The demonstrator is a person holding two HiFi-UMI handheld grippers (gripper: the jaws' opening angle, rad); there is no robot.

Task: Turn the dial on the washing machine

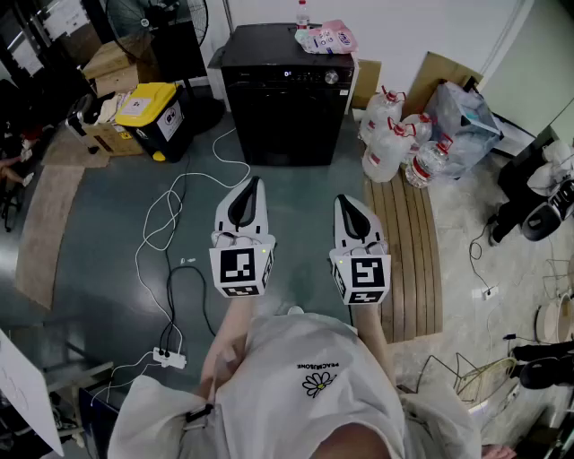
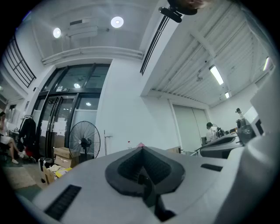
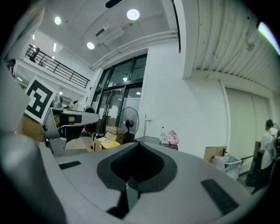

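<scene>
The black washing machine [image 1: 285, 106] stands against the far wall, with its silver dial [image 1: 331, 78] at the right of the top control strip. A pink packet [image 1: 327, 38] and a small bottle [image 1: 303, 13] lie on its lid. My left gripper [image 1: 256, 183] and right gripper [image 1: 344, 200] hang side by side over the floor, well short of the machine, both pointing toward it. Each is shut with nothing between its jaws. The right gripper view shows my right gripper [image 3: 139, 144] below the machine's lid and the pink packet [image 3: 172, 138]. In the left gripper view my left gripper [image 2: 141, 149] hides the machine.
A black bin with a yellow lid [image 1: 160, 116] and cardboard boxes [image 1: 112, 67] stand left of the machine. Large water bottles [image 1: 395, 134] and a plastic bag [image 1: 462, 116] are on its right. A slatted wooden board [image 1: 408, 255] lies at right. White cables [image 1: 170, 215] run to a power strip [image 1: 169, 359].
</scene>
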